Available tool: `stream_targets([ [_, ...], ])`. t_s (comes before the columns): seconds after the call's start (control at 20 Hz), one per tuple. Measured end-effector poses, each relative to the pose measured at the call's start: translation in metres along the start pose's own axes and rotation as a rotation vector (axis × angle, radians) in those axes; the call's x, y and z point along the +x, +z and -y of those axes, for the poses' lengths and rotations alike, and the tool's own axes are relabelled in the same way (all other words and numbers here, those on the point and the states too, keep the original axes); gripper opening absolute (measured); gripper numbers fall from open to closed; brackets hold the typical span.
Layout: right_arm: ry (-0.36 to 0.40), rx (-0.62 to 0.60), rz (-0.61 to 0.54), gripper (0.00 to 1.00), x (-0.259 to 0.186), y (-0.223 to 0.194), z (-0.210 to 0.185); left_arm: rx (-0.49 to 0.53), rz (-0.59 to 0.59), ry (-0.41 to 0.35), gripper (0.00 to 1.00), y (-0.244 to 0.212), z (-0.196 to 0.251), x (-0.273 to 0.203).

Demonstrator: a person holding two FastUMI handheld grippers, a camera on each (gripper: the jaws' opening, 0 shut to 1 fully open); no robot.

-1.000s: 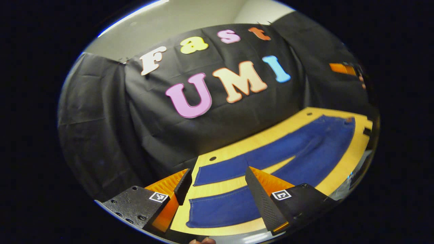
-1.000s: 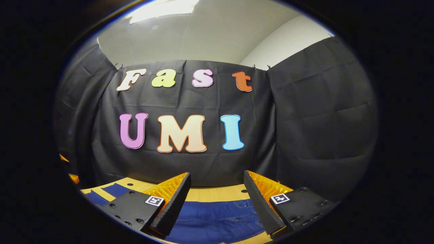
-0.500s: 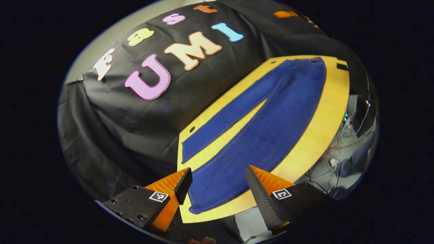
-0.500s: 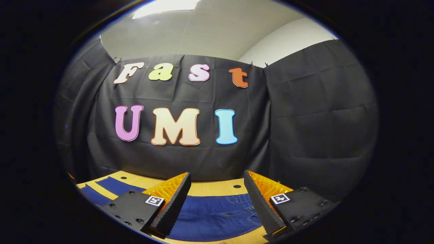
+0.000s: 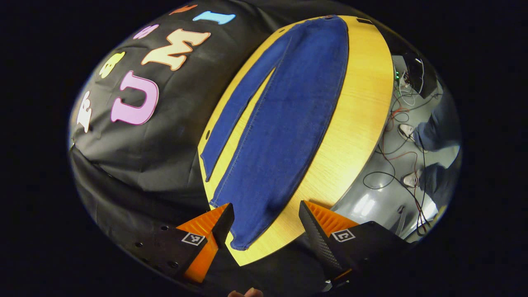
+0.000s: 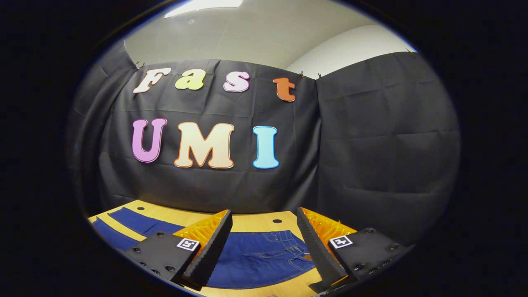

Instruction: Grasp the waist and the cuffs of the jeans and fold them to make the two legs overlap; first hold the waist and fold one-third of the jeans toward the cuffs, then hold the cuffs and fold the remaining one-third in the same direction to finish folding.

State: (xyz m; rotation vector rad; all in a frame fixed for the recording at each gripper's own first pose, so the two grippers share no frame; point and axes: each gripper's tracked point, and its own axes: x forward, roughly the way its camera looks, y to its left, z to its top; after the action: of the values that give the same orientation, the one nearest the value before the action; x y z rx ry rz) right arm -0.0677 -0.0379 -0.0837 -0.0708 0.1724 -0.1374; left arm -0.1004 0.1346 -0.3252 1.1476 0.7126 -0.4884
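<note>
Blue jeans [image 5: 284, 123] lie flat and unfolded on a wooden table [image 5: 363, 107], legs spread apart in a narrow V. In the left gripper view the near leg's cuff [image 5: 241, 241] lies just past my left gripper [image 5: 266, 220], which is open and above the table's end with nothing between its fingers. In the right gripper view the jeans' waist [image 6: 264, 255] with pockets and seams lies between and beyond the fingers of my right gripper [image 6: 264, 237]. That gripper is open and empty, held above the cloth.
Off the table's side in the left gripper view, the grey floor [image 5: 371, 198] carries loose cables [image 5: 396, 136], and a person's shoes [image 5: 408, 132] stand there. The table has small holes [image 6: 277, 221] near its far edge, close to the black cloth wall.
The left gripper has tilted down and swung over the cuff end, so the jeans now run lengthwise away from it. The right gripper has tipped down slightly, showing more of the waist.
</note>
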Motion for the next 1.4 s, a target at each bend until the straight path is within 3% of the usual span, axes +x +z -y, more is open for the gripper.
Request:
stream_targets([
  [0.25,-0.033,-0.017,-0.001,0.98,0.000,-0.001,0.010,0.113,0.016,-0.028,0.92,0.007,-0.001,0.016],
  [0.3,-0.040,-0.016,-0.005,0.98,0.000,-0.002,0.011,0.132,0.017,-0.027,0.86,0.010,-0.003,0.021],
  [0.5,-0.060,-0.024,-0.020,0.98,0.000,-0.009,0.017,0.205,0.052,0.012,0.85,0.019,-0.019,0.042],
  [0.65,-0.066,-0.042,-0.033,0.97,0.002,-0.014,0.019,0.208,0.045,-0.071,0.81,0.021,-0.005,0.055],
  [0.75,-0.065,-0.053,-0.039,0.98,0.004,-0.017,0.020,0.228,0.031,-0.085,0.41,0.019,-0.002,0.055],
  [0.8,-0.063,-0.061,-0.042,0.97,0.006,-0.020,0.020,0.223,0.029,-0.110,0.26,0.019,0.003,0.056],
  [0.9,-0.045,-0.089,-0.048,0.98,0.011,-0.024,0.019,0.190,0.015,-0.130,0.08,0.015,0.006,0.057],
  [1.0,-0.020,-0.152,-0.053,0.99,0.018,-0.031,0.022,0.169,0.009,-0.134,0.00,0.015,0.004,0.055],
  [1.2,0.026,-0.354,-0.092,0.99,0.038,-0.059,0.045,0.121,-0.003,-0.175,0.00,0.016,0.004,0.055],
  [1.4,0.107,-0.578,-0.163,0.98,0.045,-0.100,0.060,0.133,-0.018,-0.165,0.00,0.017,0.002,0.054],
])
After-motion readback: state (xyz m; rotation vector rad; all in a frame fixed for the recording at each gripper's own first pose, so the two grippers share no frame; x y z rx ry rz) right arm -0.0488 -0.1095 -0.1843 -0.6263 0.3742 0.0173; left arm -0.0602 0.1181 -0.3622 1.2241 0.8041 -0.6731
